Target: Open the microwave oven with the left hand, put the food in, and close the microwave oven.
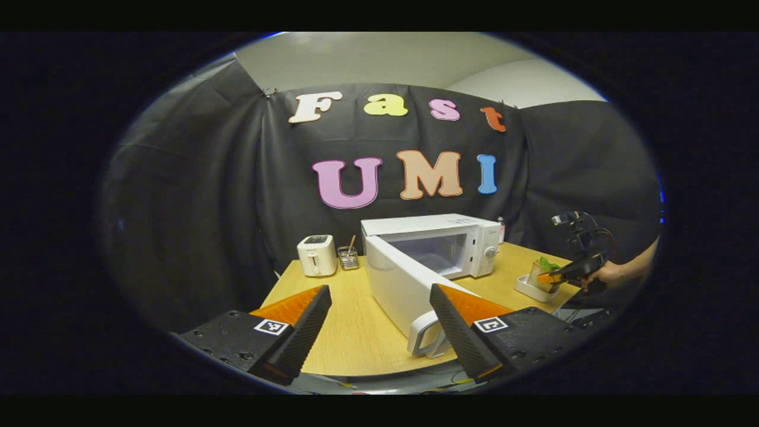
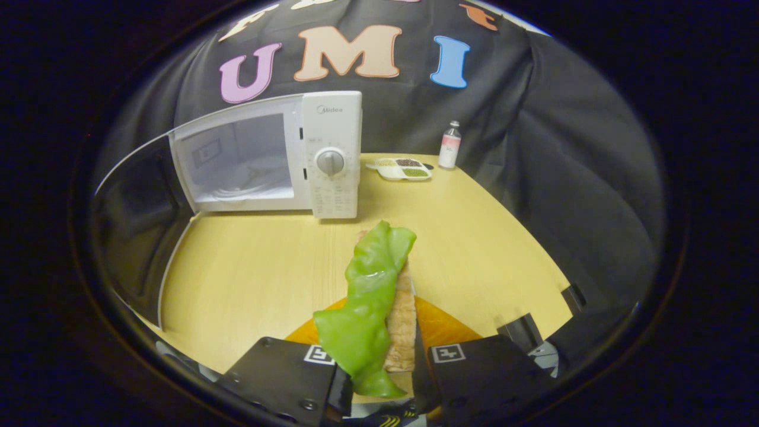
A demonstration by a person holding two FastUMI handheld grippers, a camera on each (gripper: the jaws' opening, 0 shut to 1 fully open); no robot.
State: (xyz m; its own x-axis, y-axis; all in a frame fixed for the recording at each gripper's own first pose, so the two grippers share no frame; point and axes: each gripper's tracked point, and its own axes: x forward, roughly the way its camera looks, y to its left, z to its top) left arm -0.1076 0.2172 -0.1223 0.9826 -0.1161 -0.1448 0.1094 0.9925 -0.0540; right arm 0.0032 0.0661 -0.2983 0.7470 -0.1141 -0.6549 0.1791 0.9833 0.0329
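Green-leafed sandwich pinched in right claw, left claw agape

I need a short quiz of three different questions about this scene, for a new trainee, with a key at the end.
1. True or false: the microwave door is shut.
2. What does the right gripper hold? A) a bottle B) a sandwich with a green leaf C) a toaster
3. Fill in: in the left gripper view, the left gripper is ____ and grips nothing.

Key:
1. False. The door stands wide open and the microwave cavity shows.
2. B. The fingers are closed on the sandwich.
3. Open. Its fingers are spread apart, with the door handle just ahead of them.
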